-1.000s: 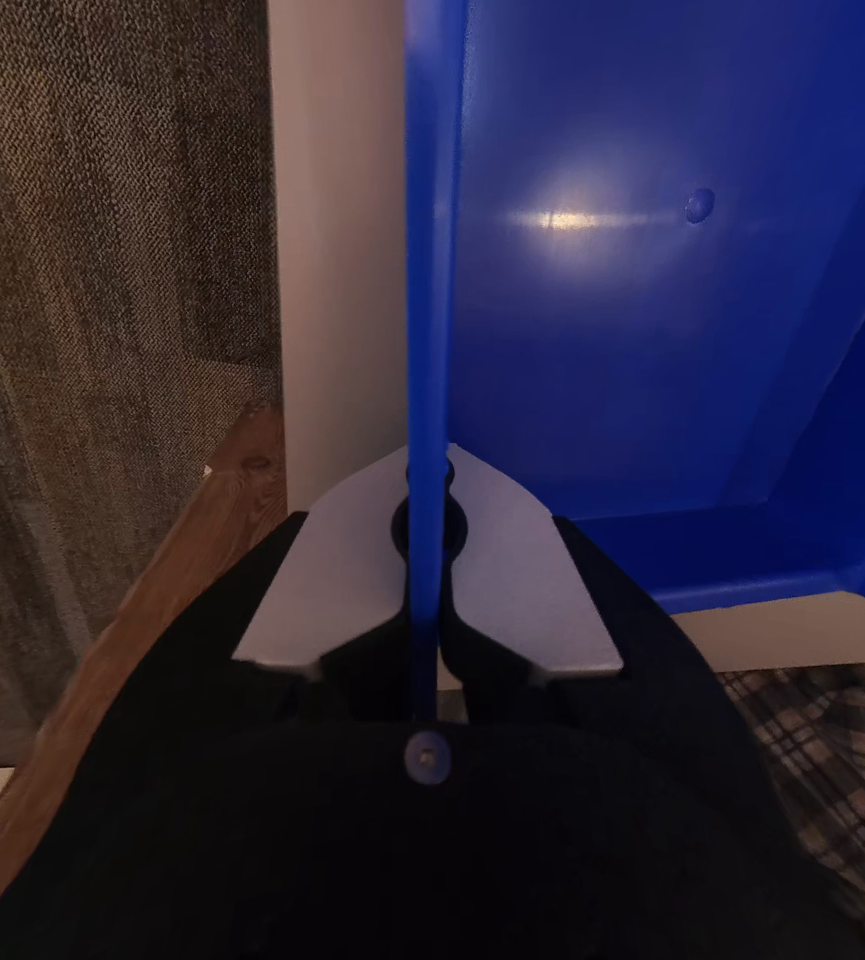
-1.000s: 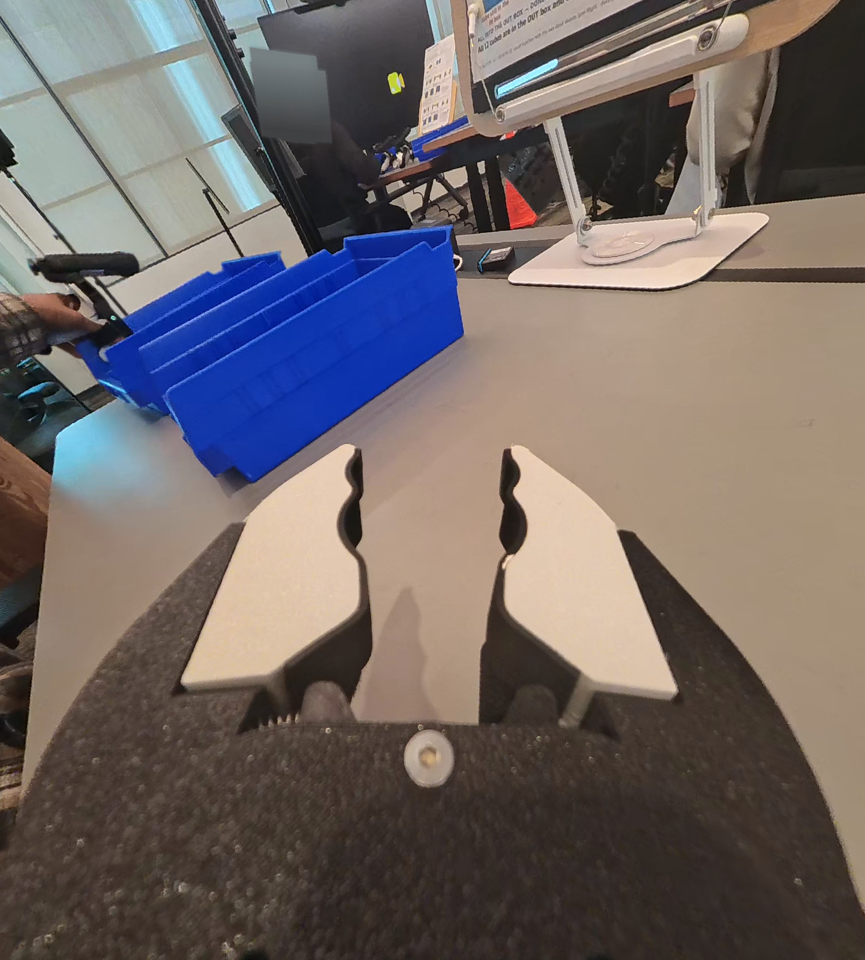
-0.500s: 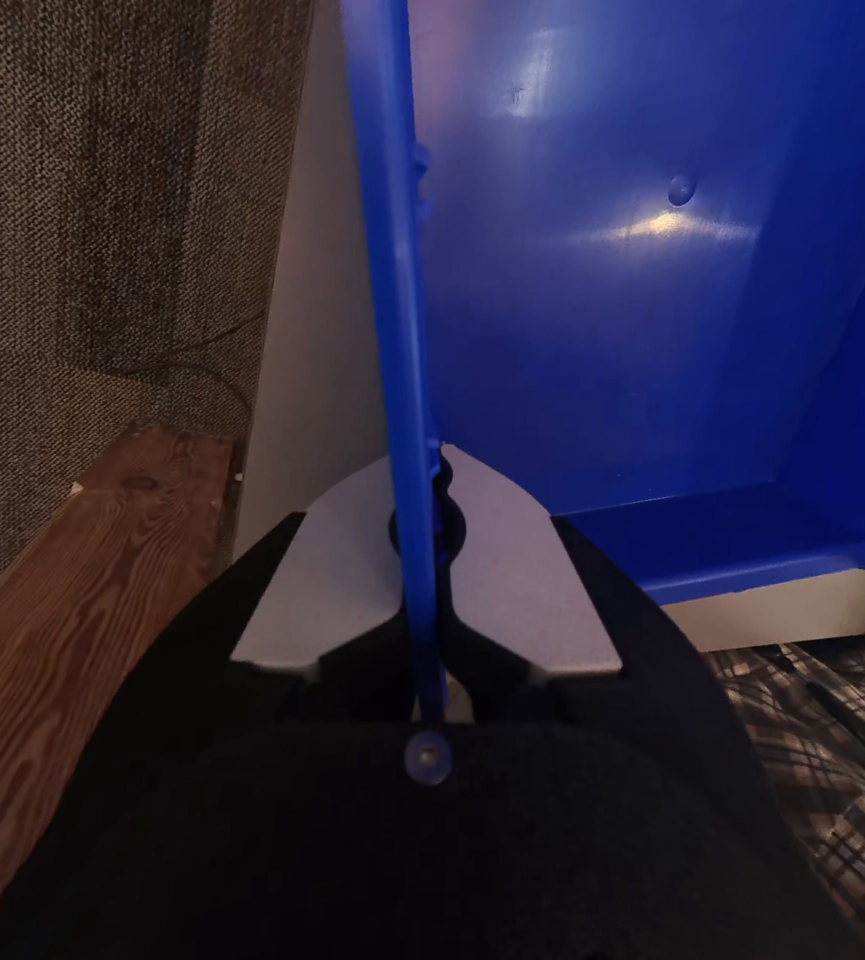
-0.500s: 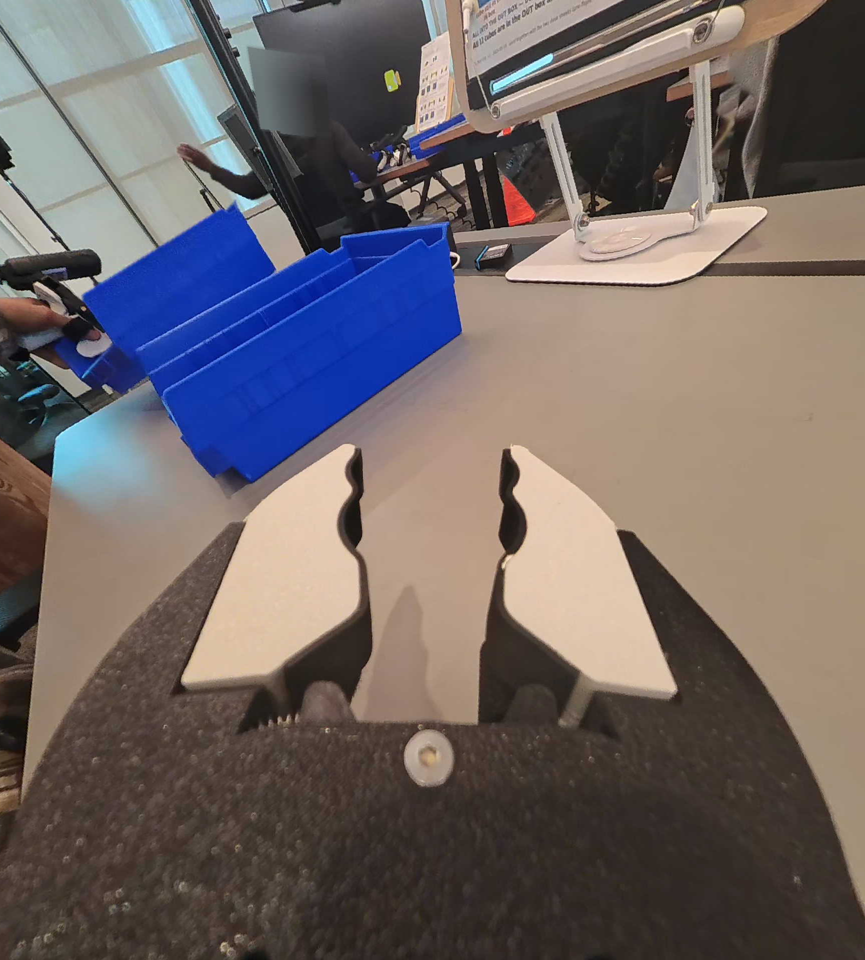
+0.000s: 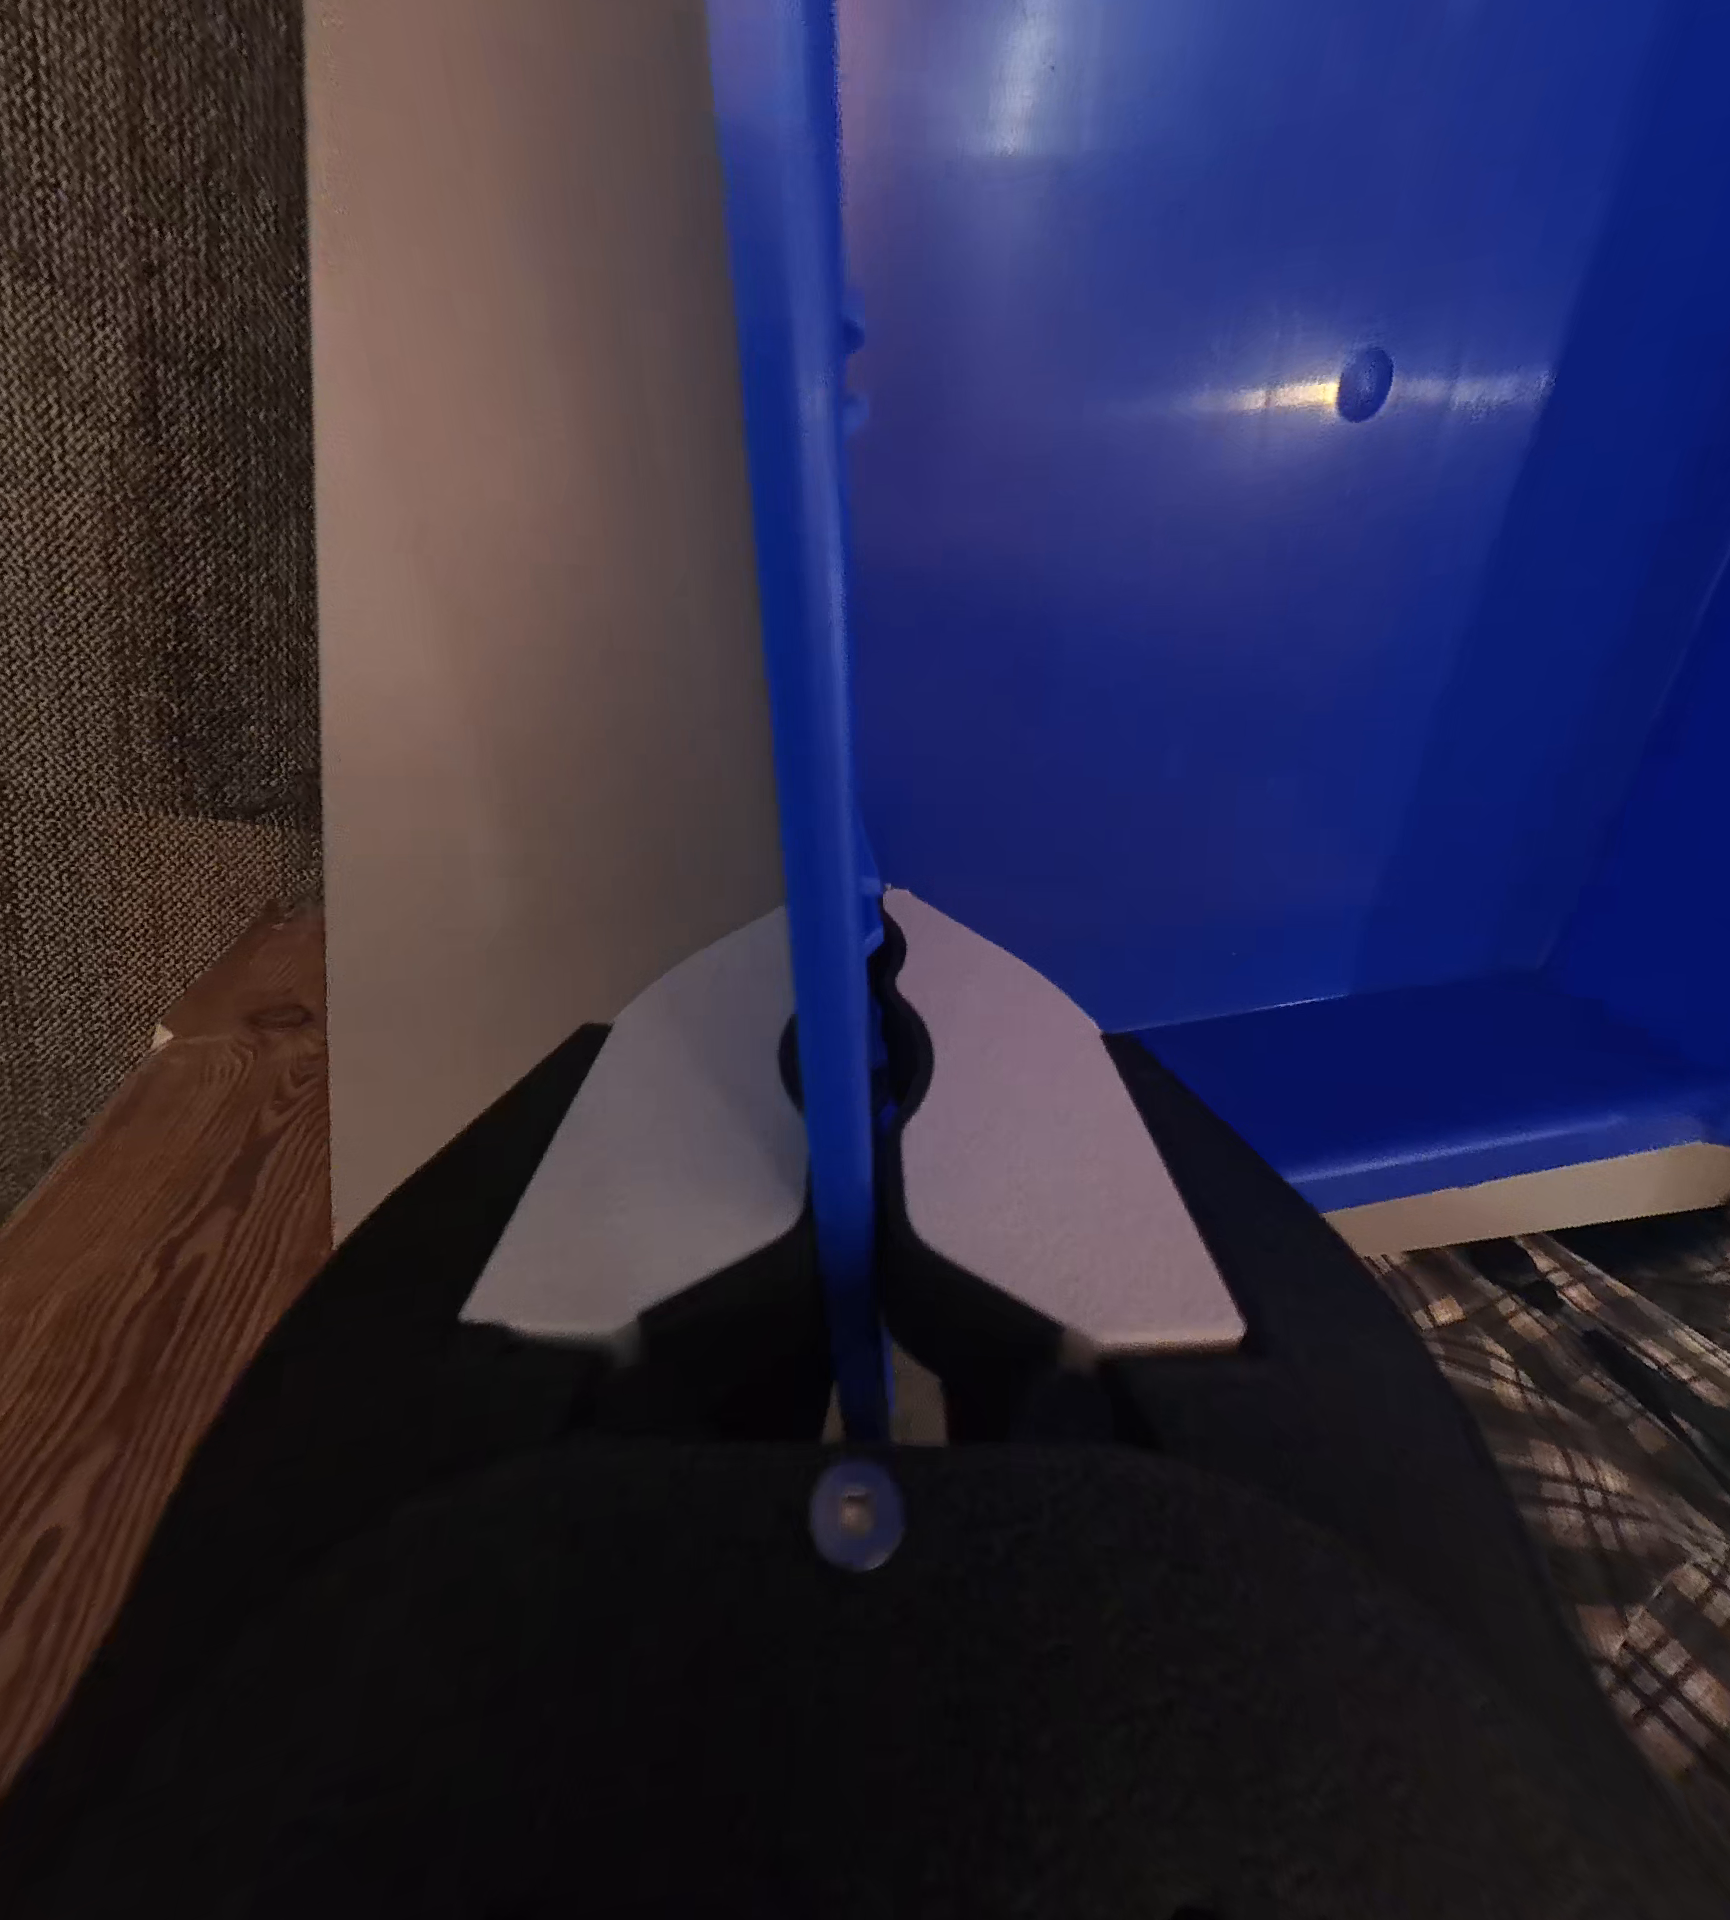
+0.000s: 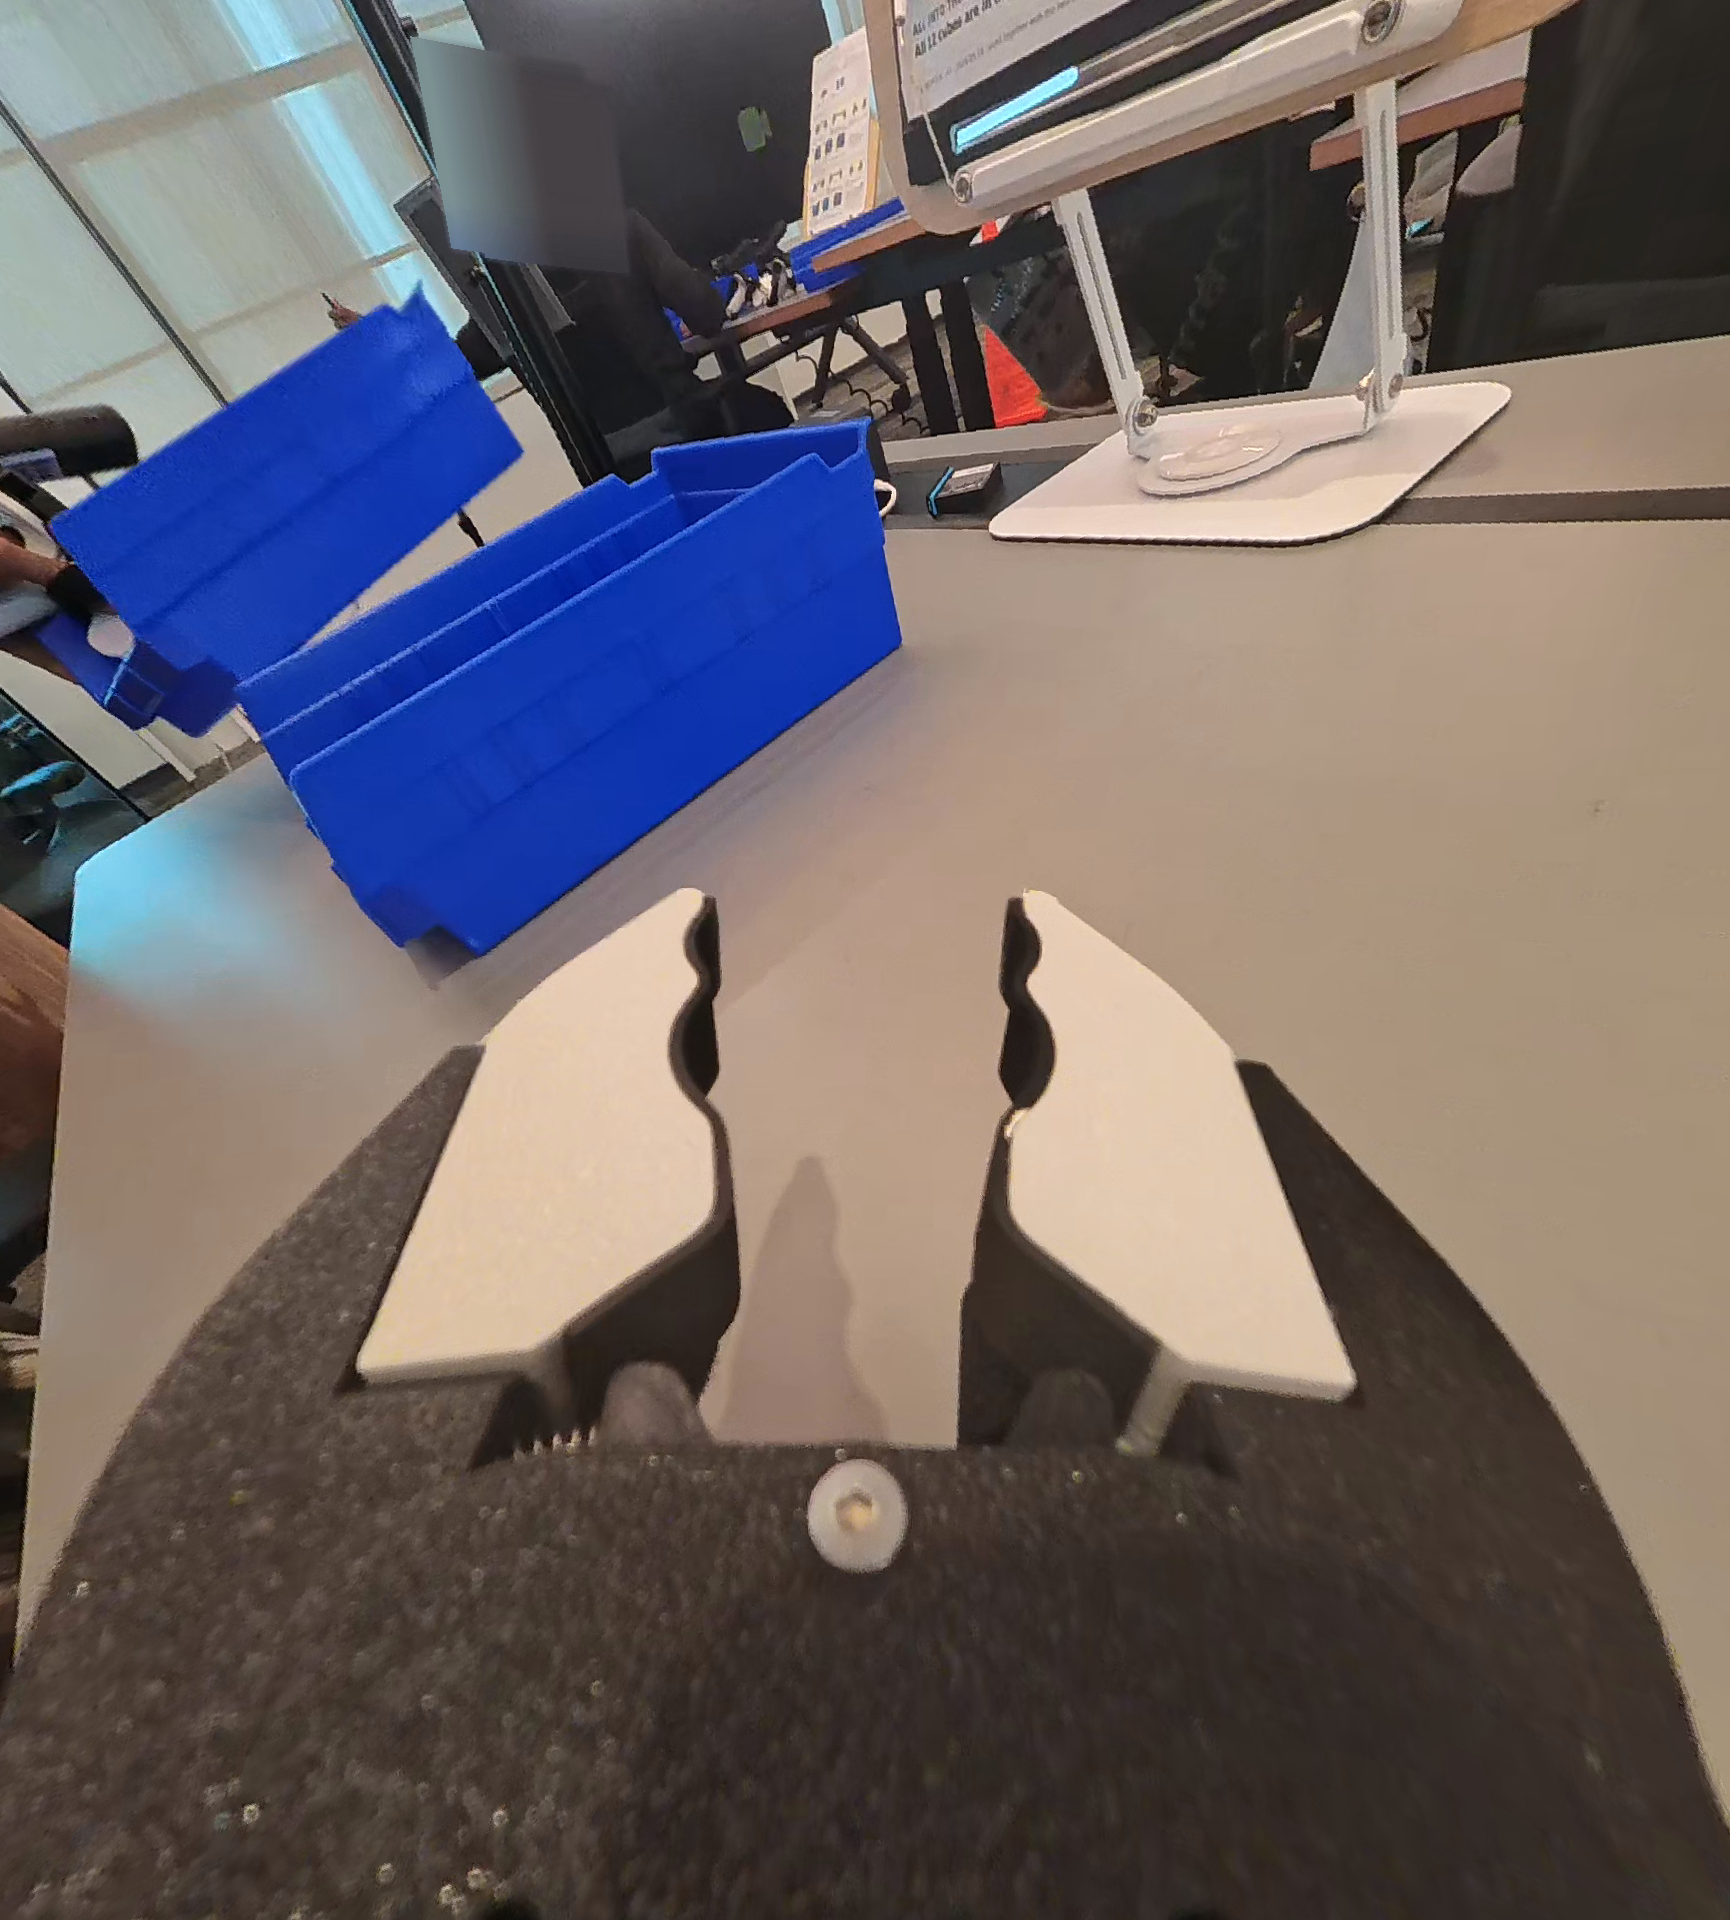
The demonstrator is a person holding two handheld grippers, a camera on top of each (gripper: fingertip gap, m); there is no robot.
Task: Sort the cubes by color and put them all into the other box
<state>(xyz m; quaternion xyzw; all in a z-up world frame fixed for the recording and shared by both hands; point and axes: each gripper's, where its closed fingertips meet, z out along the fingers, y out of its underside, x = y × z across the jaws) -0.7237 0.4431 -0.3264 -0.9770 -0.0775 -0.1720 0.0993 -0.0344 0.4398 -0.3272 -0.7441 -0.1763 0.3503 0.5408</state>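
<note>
A smooth grey tabletop carries a white monitor stand; behind it, tall frosted windows glow with daylight — speckled dark carpet and a wood-grain brown surface lie below.

Left wrist view: pressed close against lifted blue bin. Right wrist view: low over table, facing leftward; same bin shared.

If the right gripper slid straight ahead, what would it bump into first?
Probably nothing soon: ahead of the right gripper is bare grey table. The blue box sits off to its left.
</note>
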